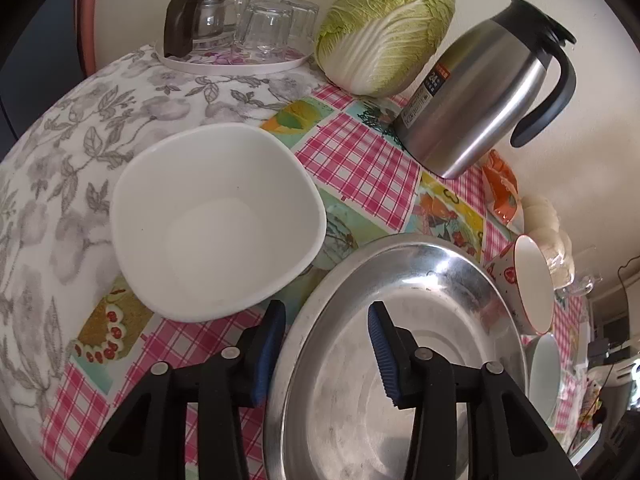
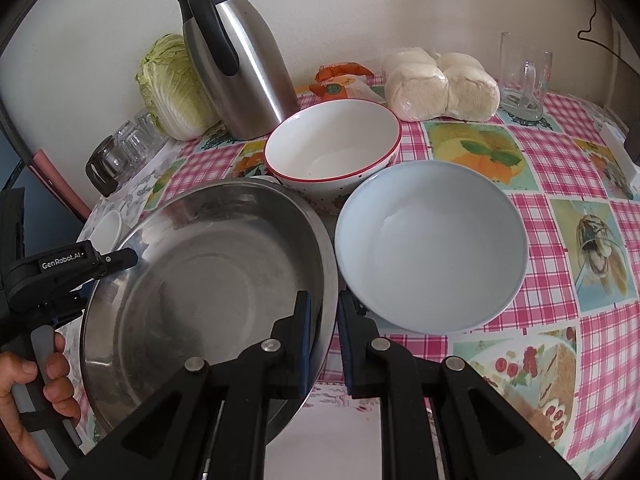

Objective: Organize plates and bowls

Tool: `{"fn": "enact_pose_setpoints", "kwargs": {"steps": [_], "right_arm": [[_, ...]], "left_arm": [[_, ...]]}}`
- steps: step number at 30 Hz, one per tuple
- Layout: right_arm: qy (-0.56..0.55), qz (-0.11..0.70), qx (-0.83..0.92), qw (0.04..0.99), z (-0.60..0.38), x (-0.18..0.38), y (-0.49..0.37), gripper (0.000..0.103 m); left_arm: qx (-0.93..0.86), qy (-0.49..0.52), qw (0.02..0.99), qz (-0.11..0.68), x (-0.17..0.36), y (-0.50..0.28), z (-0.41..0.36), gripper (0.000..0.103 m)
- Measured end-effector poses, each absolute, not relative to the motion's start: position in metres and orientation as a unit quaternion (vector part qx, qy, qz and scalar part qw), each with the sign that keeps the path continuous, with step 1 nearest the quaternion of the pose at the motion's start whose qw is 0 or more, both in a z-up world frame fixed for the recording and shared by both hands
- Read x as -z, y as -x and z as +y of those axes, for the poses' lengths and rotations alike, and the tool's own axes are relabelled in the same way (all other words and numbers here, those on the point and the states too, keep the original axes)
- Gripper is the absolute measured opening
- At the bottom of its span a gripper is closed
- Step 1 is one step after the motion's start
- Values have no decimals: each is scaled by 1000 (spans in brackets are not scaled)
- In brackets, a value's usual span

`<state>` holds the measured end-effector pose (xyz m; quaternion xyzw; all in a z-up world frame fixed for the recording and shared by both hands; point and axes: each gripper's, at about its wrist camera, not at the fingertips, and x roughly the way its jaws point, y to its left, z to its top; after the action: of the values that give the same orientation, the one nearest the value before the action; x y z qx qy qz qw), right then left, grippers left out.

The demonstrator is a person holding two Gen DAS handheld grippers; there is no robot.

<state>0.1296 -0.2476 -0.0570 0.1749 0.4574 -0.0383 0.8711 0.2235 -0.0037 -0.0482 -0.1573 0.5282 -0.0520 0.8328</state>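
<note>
Steel plate: one wide stainless plate (image 2: 208, 264) on the counter (image 2: 560, 160), its far edge raised, so it sits tilted.
Right gripper: the right gripper (image 2: 323, 320) is clamped on the plate's near right rim, one blue pad inside the rim and the other outside, next to the pale blue bowl.
Left gripper: the left gripper (image 1: 326, 344) straddles the plate's left rim with its jaws parted; the rim runs between the pads, with a gap showing at each pad (so no pinch there).
Hand: a person's hand (image 2: 28, 392) holds the left gripper's handle at the lower left of the right wrist view.
White bowl: one squarish white bowl (image 1: 218, 220) just left of the plate, beyond the left gripper's left finger.
Red-rimmed bowl: one bowl (image 2: 332, 148) just behind the plate, close against it; whether they touch I cannot tell.
Pale blue bowl: one bowl (image 2: 432, 244) just right of the plate.
Bowl count: three bowls, one plate.
Others: one steel thermos jug (image 2: 240, 68), one napa cabbage (image 1: 384, 32), one glass carafe (image 1: 200, 20) with several upturned glasses (not countable), one glass mug (image 2: 524, 76).
</note>
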Motion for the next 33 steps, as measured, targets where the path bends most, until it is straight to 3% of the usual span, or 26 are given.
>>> {"fn": "enact_pose_setpoints", "kwargs": {"steps": [6,14,16,22,26,28,29,33], "right_arm": [[-171,452,32,875,-247,48,-126,24],[-169,441,27,881,-247,33,-118,26],[-168,440,30,882,-247,30,-116,44],[-171,437,40,882,-249,27,-111,72],[-178,439,45,880,-254,29,-108,77],[-175,437,46,881,-255,28,-105,87],[-174,435,46,882,-256,27,-104,87],[-168,430,49,885,-257,24,-98,90]], "left_arm": [[55,139,839,522,34,-218,-9,59],[52,111,842,526,16,-210,-14,64],[52,102,842,527,13,-208,-17,70],[34,61,839,539,11,-202,-26,85],[21,42,836,547,14,-199,-31,93],[17,37,835,548,15,-197,-32,99],[15,36,836,547,15,-196,-32,102],[9,31,841,540,11,-189,-33,103]]}}
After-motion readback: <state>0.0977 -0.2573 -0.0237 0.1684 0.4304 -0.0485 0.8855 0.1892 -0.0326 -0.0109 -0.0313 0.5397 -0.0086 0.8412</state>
